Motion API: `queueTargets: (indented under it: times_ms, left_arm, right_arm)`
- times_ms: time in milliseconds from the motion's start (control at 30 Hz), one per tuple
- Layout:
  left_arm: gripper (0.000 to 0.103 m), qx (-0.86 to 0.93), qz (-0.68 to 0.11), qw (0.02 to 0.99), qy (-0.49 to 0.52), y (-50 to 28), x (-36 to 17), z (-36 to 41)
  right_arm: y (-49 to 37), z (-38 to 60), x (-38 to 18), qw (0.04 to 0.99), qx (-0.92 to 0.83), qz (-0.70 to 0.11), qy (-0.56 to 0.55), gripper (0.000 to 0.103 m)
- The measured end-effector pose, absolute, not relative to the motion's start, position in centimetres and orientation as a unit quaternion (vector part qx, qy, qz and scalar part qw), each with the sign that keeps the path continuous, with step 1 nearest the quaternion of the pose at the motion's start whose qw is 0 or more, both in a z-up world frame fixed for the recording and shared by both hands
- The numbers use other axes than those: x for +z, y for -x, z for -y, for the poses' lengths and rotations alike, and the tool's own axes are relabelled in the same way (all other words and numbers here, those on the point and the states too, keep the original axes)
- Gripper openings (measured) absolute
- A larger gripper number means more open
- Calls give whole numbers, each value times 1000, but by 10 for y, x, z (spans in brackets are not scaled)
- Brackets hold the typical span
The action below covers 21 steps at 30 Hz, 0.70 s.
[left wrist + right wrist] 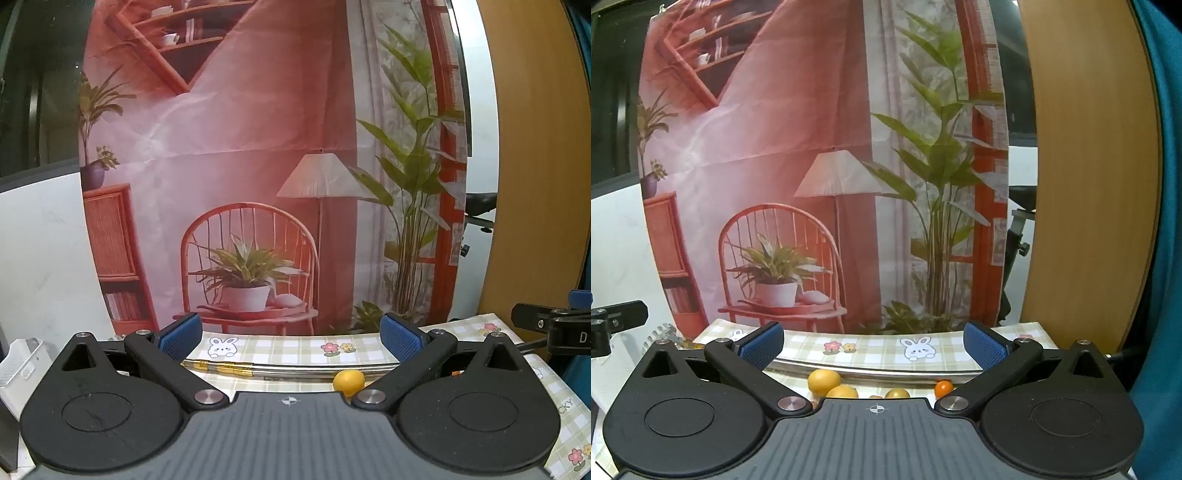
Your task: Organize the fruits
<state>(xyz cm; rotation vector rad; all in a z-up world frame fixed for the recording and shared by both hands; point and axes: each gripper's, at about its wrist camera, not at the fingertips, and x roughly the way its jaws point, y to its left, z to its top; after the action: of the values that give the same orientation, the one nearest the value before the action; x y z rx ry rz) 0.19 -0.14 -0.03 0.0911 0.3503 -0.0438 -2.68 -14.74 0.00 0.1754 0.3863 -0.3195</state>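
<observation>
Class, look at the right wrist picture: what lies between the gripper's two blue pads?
Nothing is gripped. Between the right gripper's open pads shows checked tablecloth, a metal rim and small yellow fruits below.

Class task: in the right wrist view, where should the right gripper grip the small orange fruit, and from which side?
Probably grip the small orange fruit across its middle, coming from above: it is round and the metal rim lies close behind it. The right gripper is open.

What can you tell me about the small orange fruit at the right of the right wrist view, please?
The small orange fruit is round, smooth and glossy, deeper orange than the yellow fruits to its left. It lies on the checked tablecloth, just in front of a curved metal rim, apart from the other fruits. Its lower edge is hidden behind the gripper body. Nothing grips it.
</observation>
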Motion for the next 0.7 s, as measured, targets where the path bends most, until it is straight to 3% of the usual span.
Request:
queueTargets:
  times_ms: [700]
  left_arm:
    - [103, -9, -166, 985, -40, 3, 2, -3]
  right_arm:
    - [27, 147, -1, 965, -158, -191, -87, 103]
